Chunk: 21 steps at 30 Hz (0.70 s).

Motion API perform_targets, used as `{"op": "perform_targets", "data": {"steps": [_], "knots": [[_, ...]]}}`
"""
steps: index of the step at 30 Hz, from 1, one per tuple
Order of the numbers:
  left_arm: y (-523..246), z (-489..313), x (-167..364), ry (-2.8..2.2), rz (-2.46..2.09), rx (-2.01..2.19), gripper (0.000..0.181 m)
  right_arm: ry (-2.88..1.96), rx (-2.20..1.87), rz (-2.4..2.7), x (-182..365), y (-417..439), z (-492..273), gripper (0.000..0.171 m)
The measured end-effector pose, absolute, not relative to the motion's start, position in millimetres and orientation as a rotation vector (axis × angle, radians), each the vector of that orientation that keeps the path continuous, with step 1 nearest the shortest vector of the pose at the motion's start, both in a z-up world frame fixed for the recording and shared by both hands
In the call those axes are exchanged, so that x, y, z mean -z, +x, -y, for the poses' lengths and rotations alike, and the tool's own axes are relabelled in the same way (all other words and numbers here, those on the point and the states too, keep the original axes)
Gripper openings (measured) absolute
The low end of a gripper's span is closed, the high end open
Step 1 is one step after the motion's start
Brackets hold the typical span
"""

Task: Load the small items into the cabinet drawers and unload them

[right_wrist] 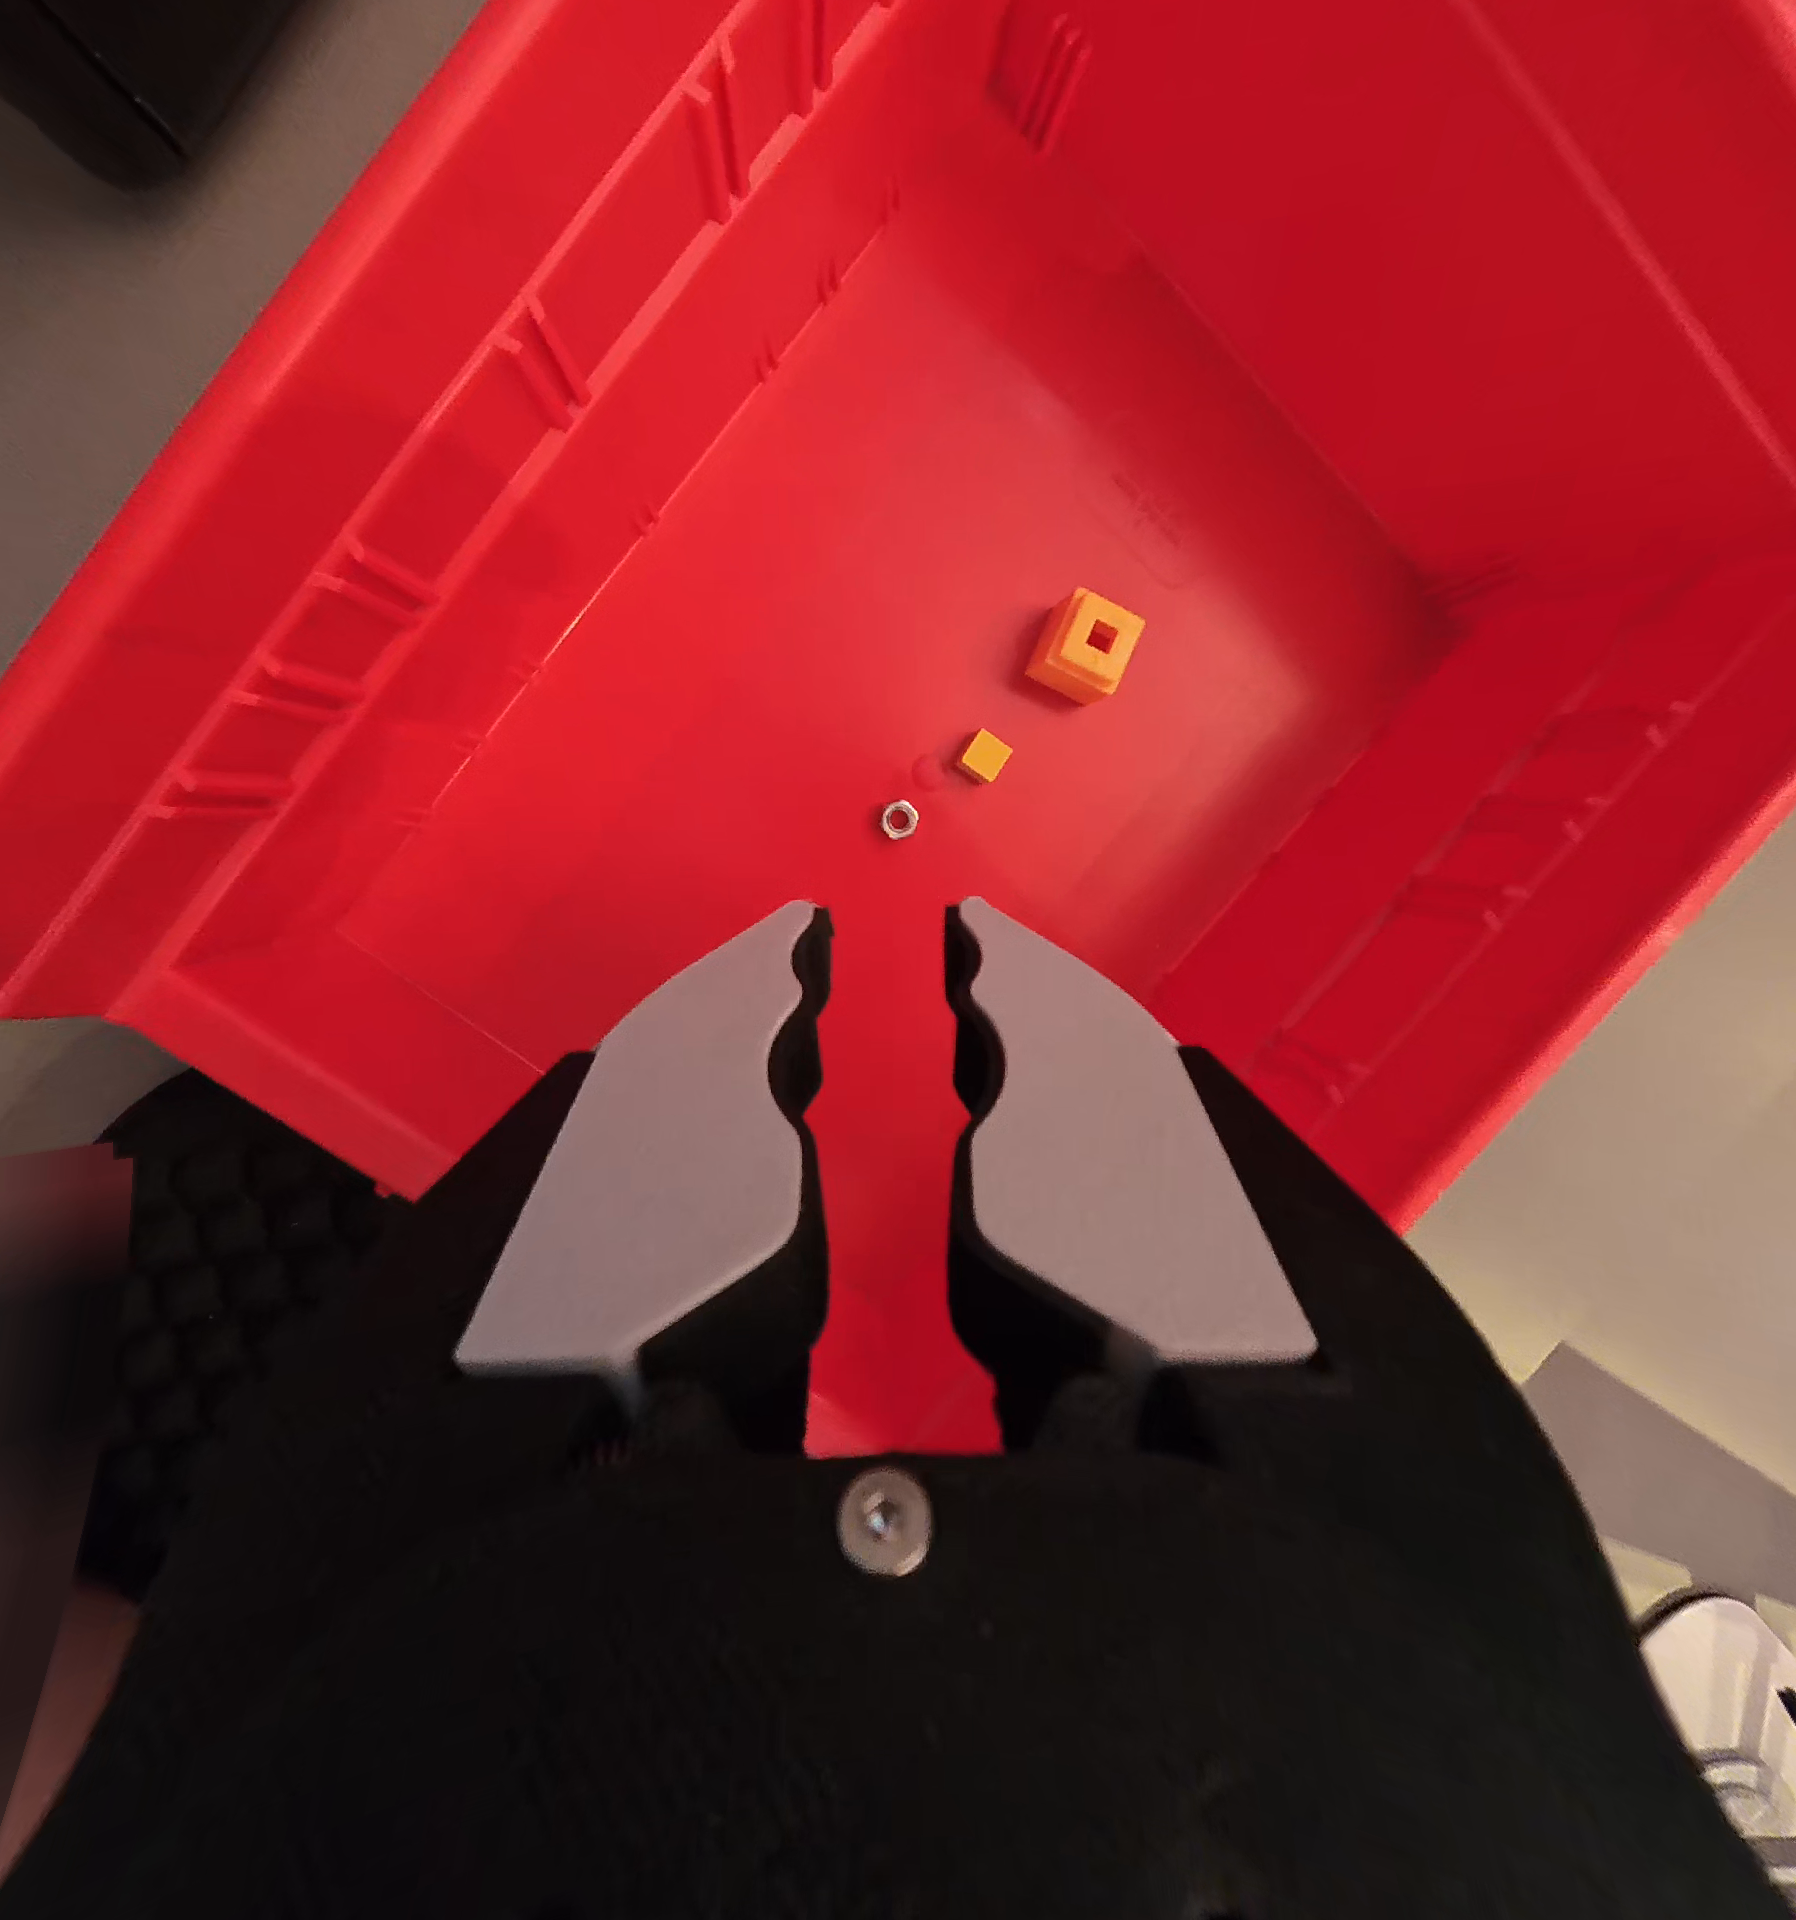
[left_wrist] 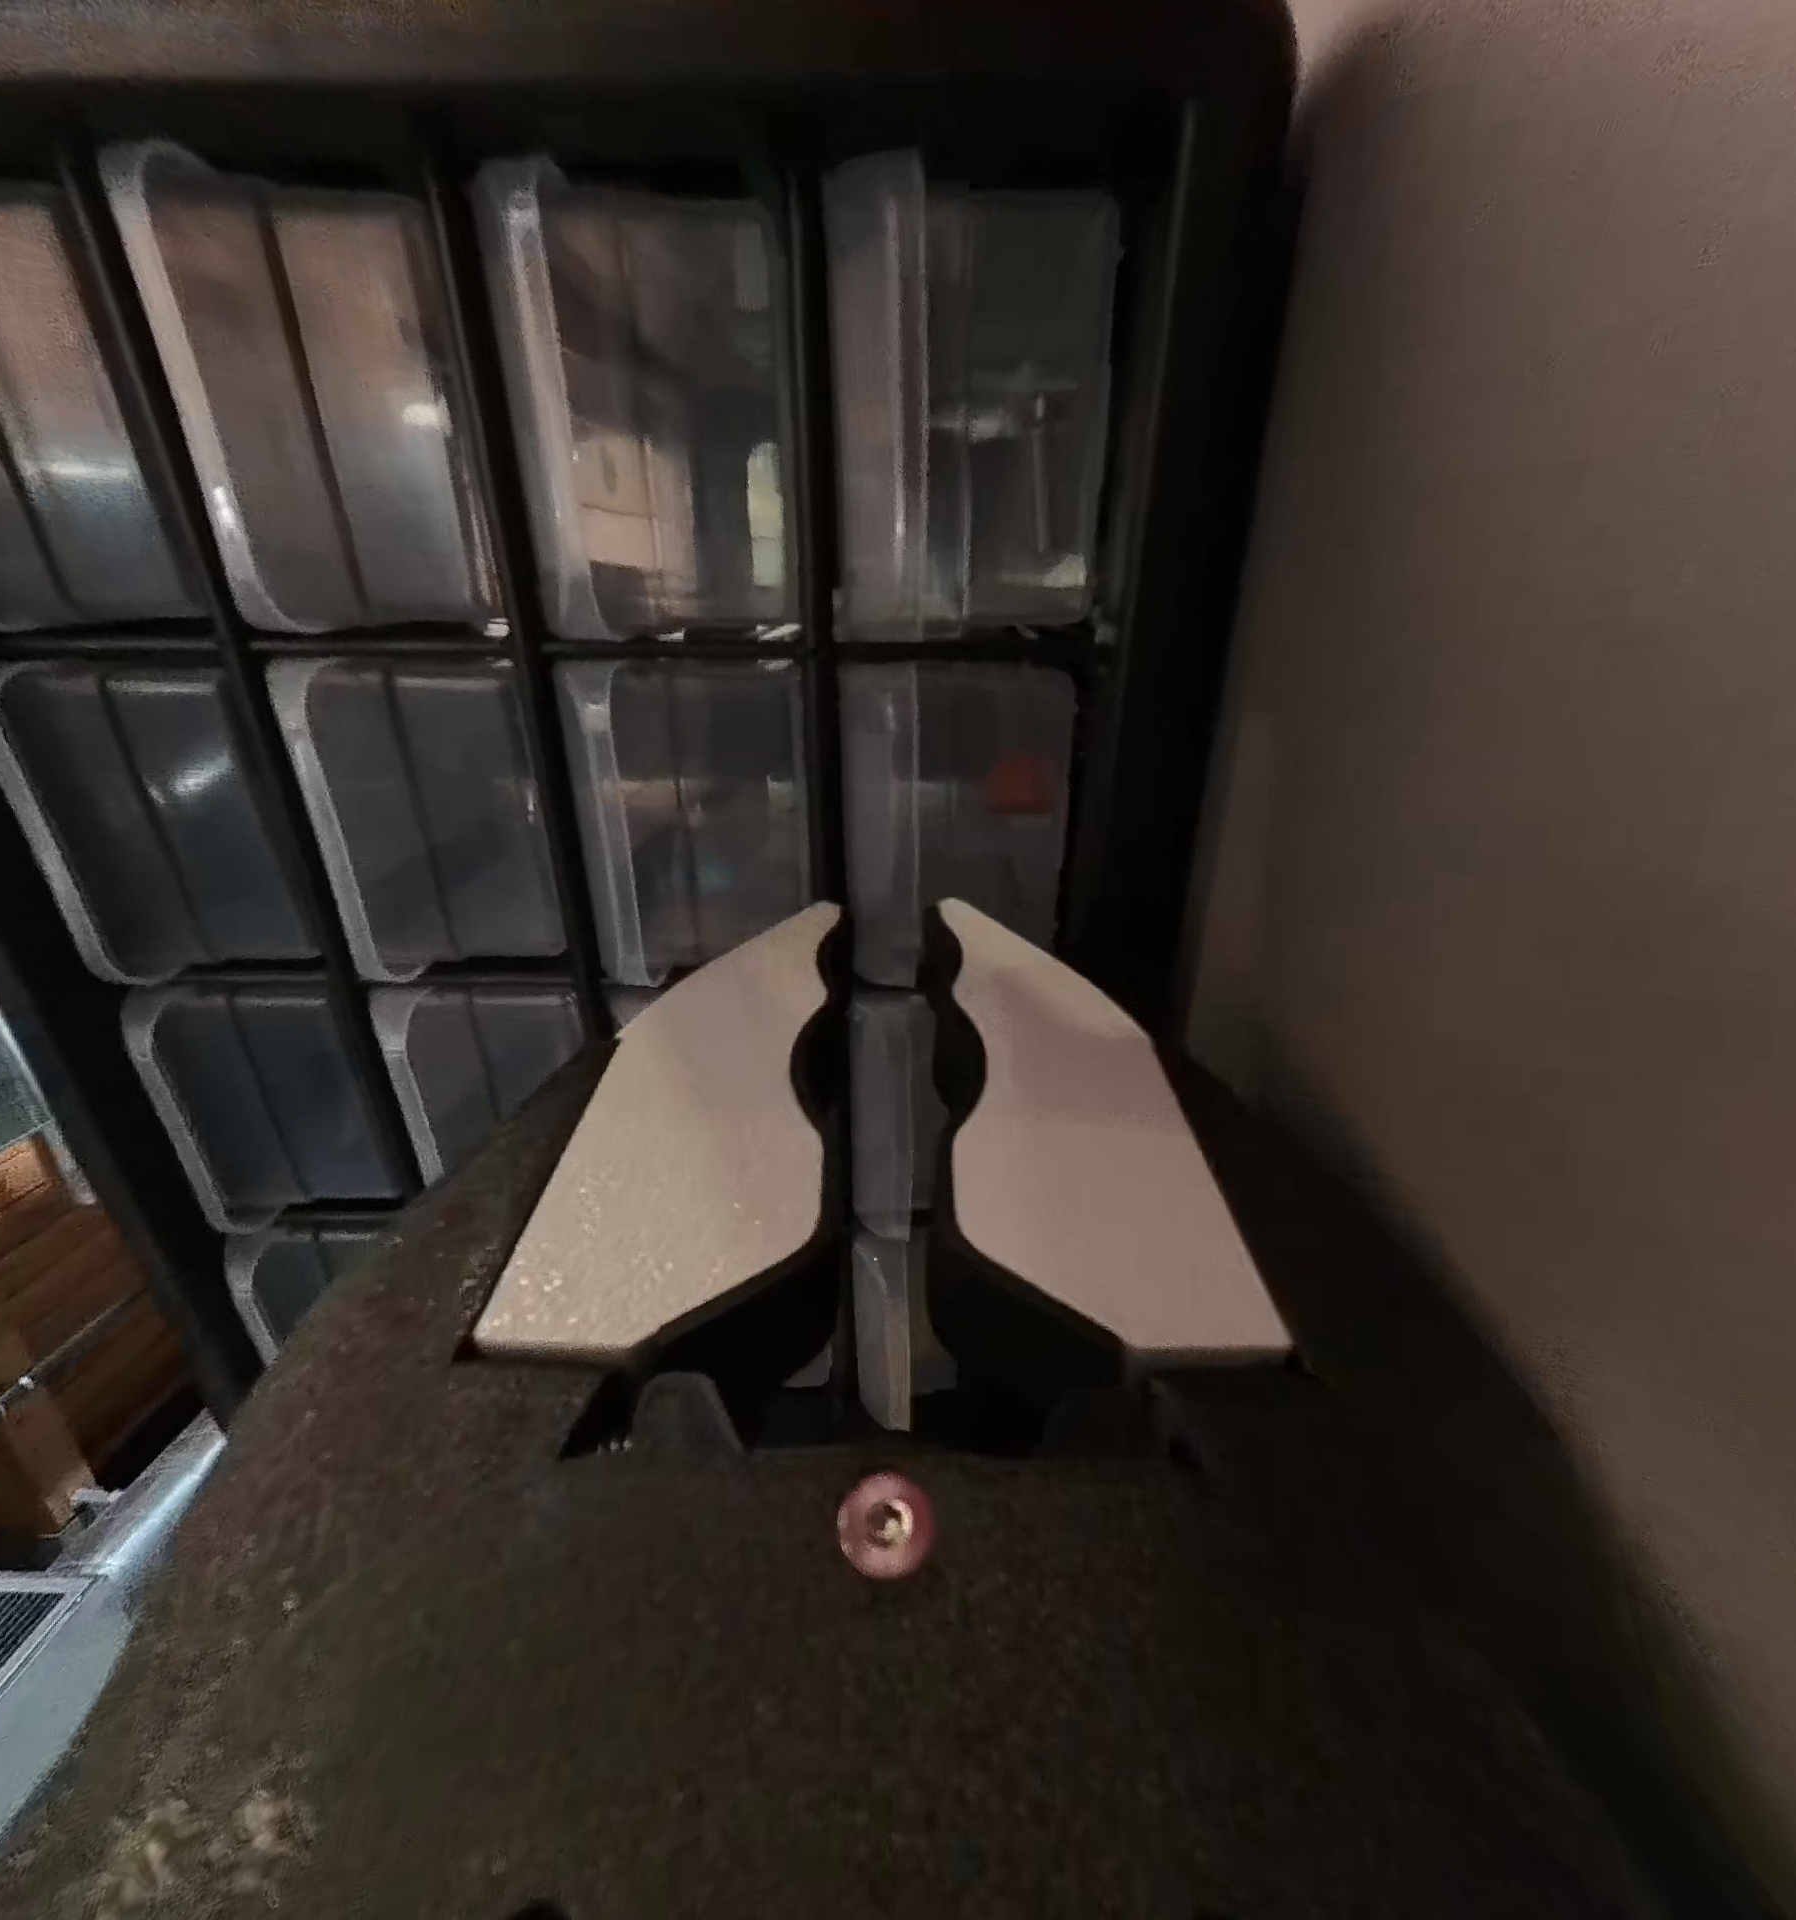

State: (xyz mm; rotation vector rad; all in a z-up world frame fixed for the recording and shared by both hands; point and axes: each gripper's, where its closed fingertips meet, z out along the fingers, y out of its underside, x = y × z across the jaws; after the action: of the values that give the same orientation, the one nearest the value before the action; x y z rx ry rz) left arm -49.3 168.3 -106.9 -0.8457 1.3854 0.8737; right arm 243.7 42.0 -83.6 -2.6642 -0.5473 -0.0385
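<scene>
Red plastic bin [right_wrist: 1237, 312] on the pale worktop [right_wrist: 94, 343] holds a steel nut [right_wrist: 900, 819], a small orange cube [right_wrist: 984, 754] and an orange holed block [right_wrist: 1086, 644], just beyond the right hand-held gripper [right_wrist: 886, 914], fingers spread. The left hand-held gripper [left_wrist: 886, 914] pinches a clear drawer's handle [left_wrist: 881, 1101] in the black cabinet [left_wrist: 821, 644].

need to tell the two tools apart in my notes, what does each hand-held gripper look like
They look alike. The left hand-held gripper and the right hand-held gripper each have a rough black body, two pale grey fingers with wavy, scalloped black inner edges, and one round screw centred behind the fingers. The left's screw looks pinkish, the right's silver. No cables or sleeves show.
</scene>
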Motion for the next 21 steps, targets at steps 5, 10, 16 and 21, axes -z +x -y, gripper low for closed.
{"op": "perform_targets", "data": {"steps": [5,10,16,21], "knots": [[-51,-167,107,-0.88,-1.411,-0.851,0.011,-2.591,-0.024,0.606,66,226,-39,0.018],[-59,-143,106,-0.847,-1.442,-0.873,0.011,-2.552,-0.167,0.833,50,179,-15,0.016],[-76,-99,108,-0.843,-1.485,-0.861,0.012,-2.344,-0.216,1.318,33,90,-4,0.015],[-84,-72,109,-0.843,-1.499,-0.827,0.012,-2.0,-0.282,1.638,27,-22,-27,0.011]]}}
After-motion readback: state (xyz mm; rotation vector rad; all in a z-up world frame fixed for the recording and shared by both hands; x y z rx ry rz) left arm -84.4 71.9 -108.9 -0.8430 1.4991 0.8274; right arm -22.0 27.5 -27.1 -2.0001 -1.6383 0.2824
